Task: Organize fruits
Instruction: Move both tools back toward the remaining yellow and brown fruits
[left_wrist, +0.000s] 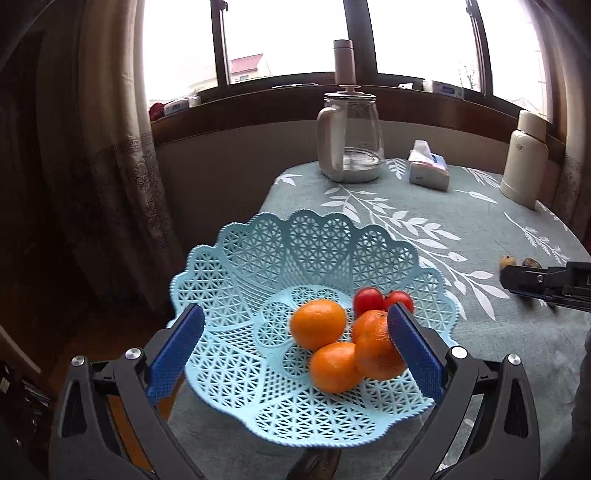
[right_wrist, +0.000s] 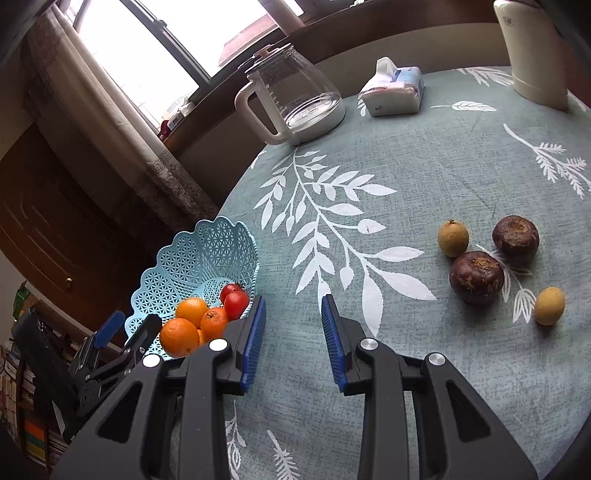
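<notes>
A blue lattice basket (left_wrist: 258, 266) is seen at the left edge of the bench (left_wrist: 461, 236), which is covered with a grey-green cloth printed with white leaves. Three oranges (left_wrist: 317, 324) and two tomatoes (left_wrist: 368, 301) are held in the basket's bottom, clustered toward its right side and touching one another.

The left tool (left_wrist: 295, 354) is shown released, its blue pads spread wide to either side of the basket; nothing is gripped between them. Its right pad is seen in front of one orange; whether contact is made cannot be told.

The right tool (right_wrist: 293, 343) is likewise shown released, with its pads parted over bare cloth and nothing between them. Its left pad lies just beside the basket rim (right_wrist: 255, 258) in the right wrist view.

Four fruits remain on the cloth, well apart from the basket: two dark brown round fruits (right_wrist: 476, 277), one just beside the other, and two small yellowish fruits (right_wrist: 453, 238), one next to the brown pair and one (right_wrist: 549, 305) nearer the bench edge.

At the far side of the bench, a glass kettle (left_wrist: 349, 138) with a white handle, a tissue pack (left_wrist: 428, 168) and a cream flask (left_wrist: 524, 162) are seen, standing apart from each other below the window (left_wrist: 295, 37).
</notes>
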